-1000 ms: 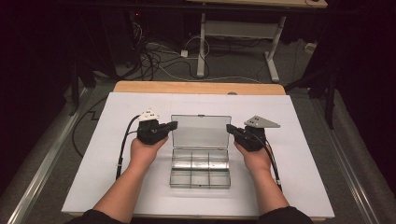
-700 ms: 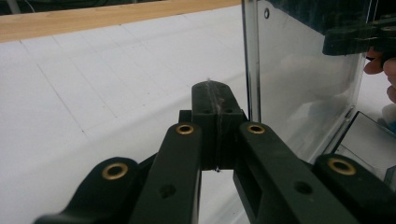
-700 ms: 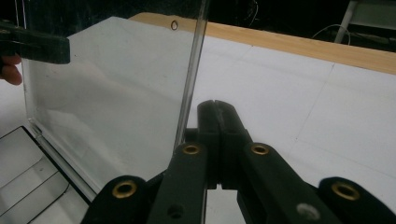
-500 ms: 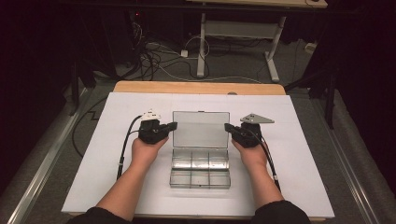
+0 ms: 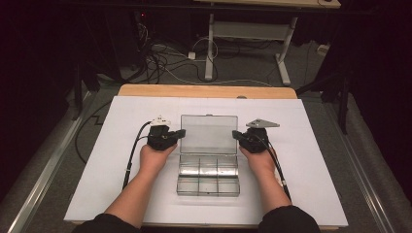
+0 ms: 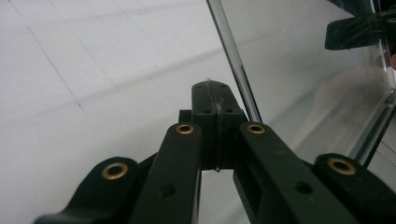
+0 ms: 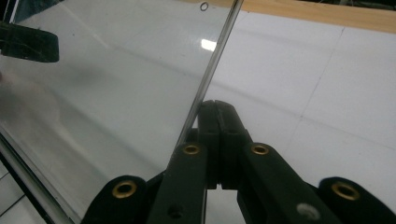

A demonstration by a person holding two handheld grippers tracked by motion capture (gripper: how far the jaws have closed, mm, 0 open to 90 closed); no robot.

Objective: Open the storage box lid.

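A clear plastic compartment box (image 5: 209, 178) lies in the middle of the white table, its lid (image 5: 209, 133) standing open at the far side. My left gripper (image 5: 181, 133) is shut, its tip at the lid's left edge. My right gripper (image 5: 235, 134) is shut at the lid's right edge. In the left gripper view the closed jaws (image 6: 215, 87) sit just left of the lid's edge (image 6: 232, 53), with nothing between them. In the right gripper view the closed jaws (image 7: 217, 103) meet the lid's edge (image 7: 215, 56). Whether either tip touches the lid I cannot tell.
The white table top (image 5: 97, 160) has a wooden strip (image 5: 204, 91) along its far edge. Cables (image 5: 132, 155) trail from both grippers toward the person. Beyond the table are floor cables and a desk frame (image 5: 248, 34). Metal rails run along both sides.
My right gripper has shifted left and a little down, closing in on the lid's right edge. The left gripper has barely moved. Both stay shut.
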